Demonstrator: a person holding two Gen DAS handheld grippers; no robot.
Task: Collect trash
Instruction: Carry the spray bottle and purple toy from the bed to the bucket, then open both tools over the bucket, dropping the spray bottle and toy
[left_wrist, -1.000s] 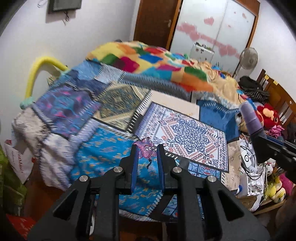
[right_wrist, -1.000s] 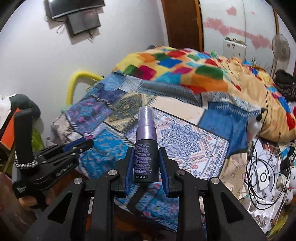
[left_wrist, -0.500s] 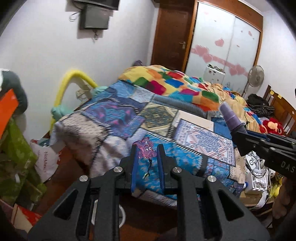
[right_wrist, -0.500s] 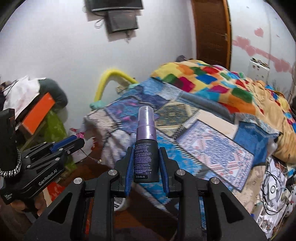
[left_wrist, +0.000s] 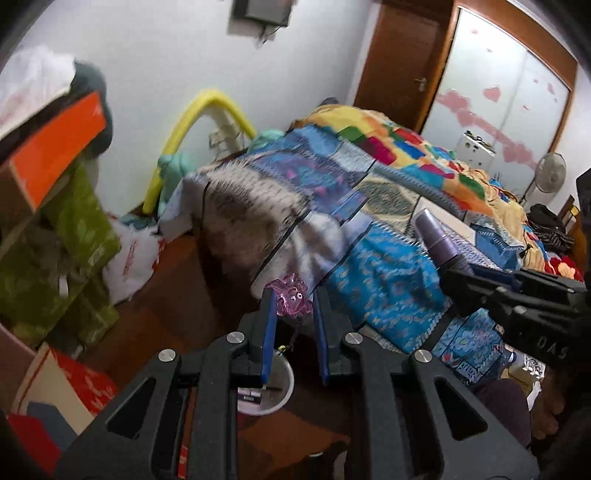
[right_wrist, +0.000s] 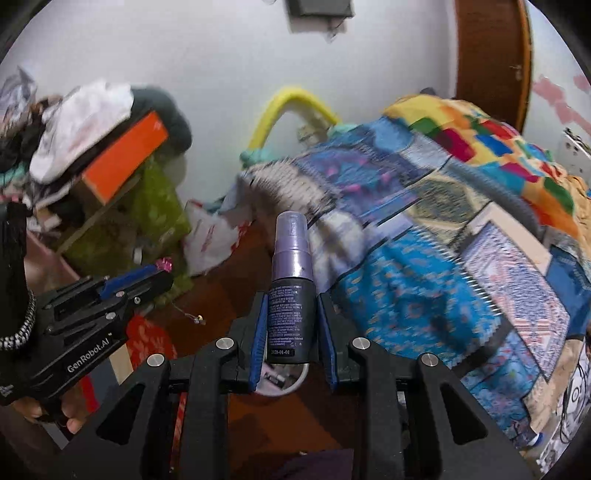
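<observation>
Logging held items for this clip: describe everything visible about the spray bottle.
The spray bottle is small, with a dark cylindrical body carrying fine print and a date stamp, topped by a translucent purple cap. It looks like plastic. It stands upright, clamped between the blue pads of the right gripper, held in the air above the floor beside the bed.

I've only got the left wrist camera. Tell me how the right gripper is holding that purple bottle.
Observer: The right gripper clamps the bottle upright by its dark lower body, with the purple cap above the fingers.
Operator: Read me the label.
Observer: The small print is too fine to read, but a date at the bottom reads 2028-01-01.
Operator: Say what sits under it.
Observer: A white bin shows just below the bottle's base, between the gripper's fingers.
</observation>
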